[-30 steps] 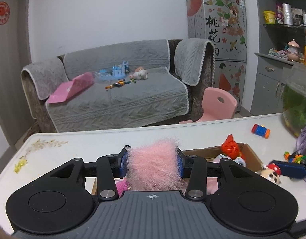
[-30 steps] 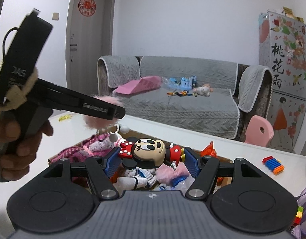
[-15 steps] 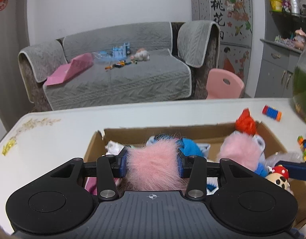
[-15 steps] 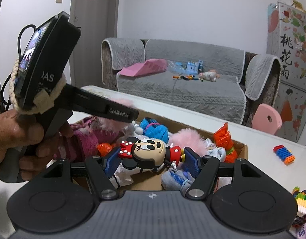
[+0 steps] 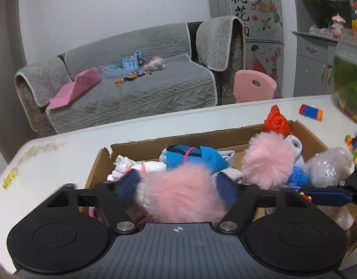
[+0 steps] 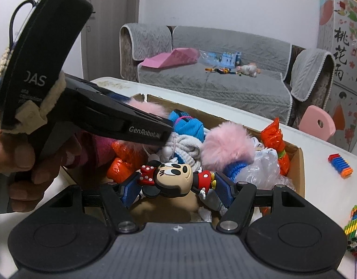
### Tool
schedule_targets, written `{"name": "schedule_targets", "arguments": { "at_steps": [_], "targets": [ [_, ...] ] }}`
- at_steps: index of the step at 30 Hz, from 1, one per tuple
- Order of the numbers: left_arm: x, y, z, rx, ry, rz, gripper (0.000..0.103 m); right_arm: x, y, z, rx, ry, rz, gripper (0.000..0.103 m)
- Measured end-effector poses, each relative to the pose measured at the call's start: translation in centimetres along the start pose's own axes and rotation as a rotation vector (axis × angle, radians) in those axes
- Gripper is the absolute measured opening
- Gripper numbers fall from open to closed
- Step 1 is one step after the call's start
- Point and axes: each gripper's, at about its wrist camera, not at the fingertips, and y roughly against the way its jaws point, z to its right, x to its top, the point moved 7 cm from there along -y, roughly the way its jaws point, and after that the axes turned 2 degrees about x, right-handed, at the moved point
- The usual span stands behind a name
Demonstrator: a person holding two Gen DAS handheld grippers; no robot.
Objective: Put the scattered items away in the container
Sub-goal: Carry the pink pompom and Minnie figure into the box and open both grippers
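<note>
The left gripper is opening its jaws, a fluffy pink pompom between the parting pads, above the brown cardboard box. The right gripper clamps a flat rubbery cartoon-mouse figure over the same box, beyond which blue-and-orange toy bricks lie on the white table.

Soft, even indoor light, no hard shadows; strong fisheye bending at the edges; slight motion blur on the left claw fingers.
</note>
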Motion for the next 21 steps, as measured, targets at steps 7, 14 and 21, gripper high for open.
{"name": "schedule_targets", "arguments": {
  "at_steps": [7,14,21],
  "targets": [
    [-0.6,0.2,0.2,0.011,-0.008,-0.021,0.103,-0.2,0.2,-0.1,0.002,-0.004,-0.001,0.07],
    [-1.6,1.4,0.2,-0.004,-0.01,-0.065,0.103,-0.4,0.4,-0.1,-0.006,0.001,0.0,0.085],
    [-2.3,4.0,0.2,-0.005,-0.017,-0.081,0.103,-0.5,1.3,-0.1,-0.004,0.005,0.016,0.094]
  ]
}}
